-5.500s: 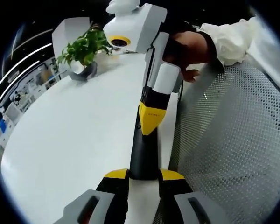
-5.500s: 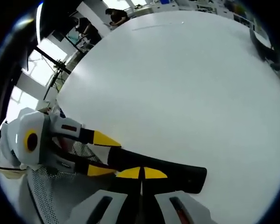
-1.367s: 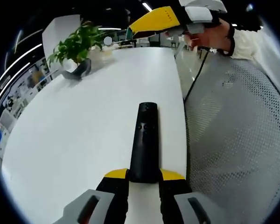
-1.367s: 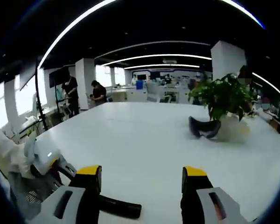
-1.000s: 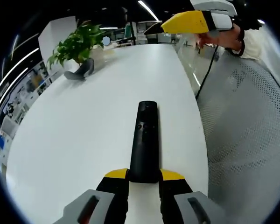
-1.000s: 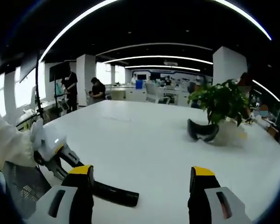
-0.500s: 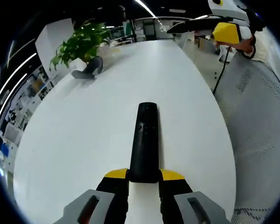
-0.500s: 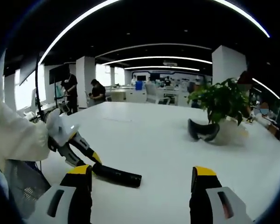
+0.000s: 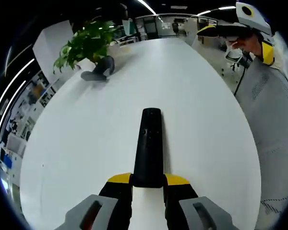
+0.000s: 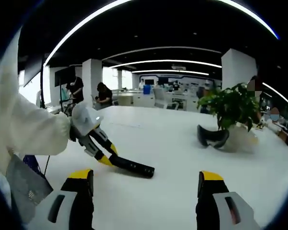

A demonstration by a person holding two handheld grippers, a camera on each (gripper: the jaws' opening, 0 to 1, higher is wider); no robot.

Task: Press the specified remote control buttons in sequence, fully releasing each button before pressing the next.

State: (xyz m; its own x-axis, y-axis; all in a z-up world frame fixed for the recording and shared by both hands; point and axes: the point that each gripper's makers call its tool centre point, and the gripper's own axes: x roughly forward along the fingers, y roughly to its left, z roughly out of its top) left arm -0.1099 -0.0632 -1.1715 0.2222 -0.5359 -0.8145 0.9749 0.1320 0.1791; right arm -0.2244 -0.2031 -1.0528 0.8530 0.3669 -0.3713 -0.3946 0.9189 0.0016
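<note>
Stretching away under both your grippers is the white counter (image 9: 77, 143), with a leafy plant (image 10: 229, 106) standing in its pale pot (image 10: 240, 133) near the far edge and a dark curved headset (image 10: 210, 136) lying just beside that pot. Your left gripper (image 9: 148, 180) has its jaws closed on the near end of the black remote control (image 9: 149, 143), which points out over the counter. Your right gripper (image 10: 145, 184) holds its jaws wide apart, gripping nothing.
</note>
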